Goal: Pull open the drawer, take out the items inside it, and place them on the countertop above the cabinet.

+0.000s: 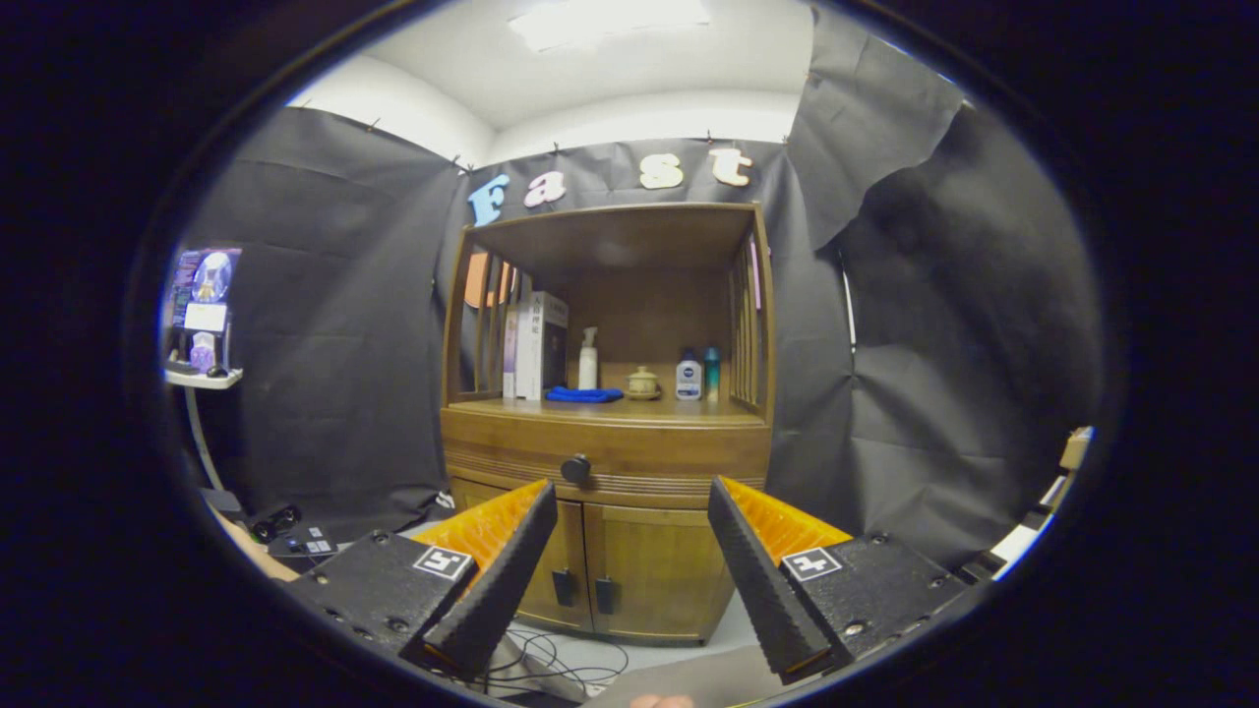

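The closed wooden drawer [605,460] with its round dark knob [575,468] sits across the front of the brown wooden cabinet [629,570], beyond the fingertips of the gripper [631,492], whose fingers stand wide apart with nothing between them. Just above the drawer lies the wooden countertop [669,409], carrying a folded blue cloth [584,394], upright books [539,344], a white spray bottle [587,359], a small lidded pot [643,383] and two small bottles [698,376]. Below are two cabinet doors [602,565].
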{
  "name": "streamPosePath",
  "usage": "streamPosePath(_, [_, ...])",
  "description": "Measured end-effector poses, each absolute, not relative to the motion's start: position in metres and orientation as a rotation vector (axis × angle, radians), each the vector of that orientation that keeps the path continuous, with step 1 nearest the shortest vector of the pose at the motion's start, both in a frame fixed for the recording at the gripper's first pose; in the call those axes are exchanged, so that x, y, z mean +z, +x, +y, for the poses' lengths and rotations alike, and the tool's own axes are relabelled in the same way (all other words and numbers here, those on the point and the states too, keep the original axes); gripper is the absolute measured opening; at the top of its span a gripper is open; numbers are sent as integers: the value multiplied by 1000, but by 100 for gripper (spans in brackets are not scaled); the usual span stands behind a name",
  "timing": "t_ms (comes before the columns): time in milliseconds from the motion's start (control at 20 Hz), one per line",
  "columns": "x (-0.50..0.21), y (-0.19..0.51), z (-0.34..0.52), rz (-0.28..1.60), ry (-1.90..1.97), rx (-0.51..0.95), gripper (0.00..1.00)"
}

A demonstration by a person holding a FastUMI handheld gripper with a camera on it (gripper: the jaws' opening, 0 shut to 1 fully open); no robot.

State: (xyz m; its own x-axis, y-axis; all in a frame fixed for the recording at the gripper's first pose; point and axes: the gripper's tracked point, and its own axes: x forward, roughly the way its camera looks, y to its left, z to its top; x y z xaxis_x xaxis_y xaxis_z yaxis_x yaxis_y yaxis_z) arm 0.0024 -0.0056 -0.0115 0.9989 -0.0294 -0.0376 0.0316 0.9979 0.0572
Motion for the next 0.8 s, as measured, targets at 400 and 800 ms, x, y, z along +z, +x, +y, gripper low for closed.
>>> streamPosePath(400, [-27, 33, 3, 56, 41, -47, 100])
streamPosePath(800, [-44, 105, 37, 72, 45, -56, 100])
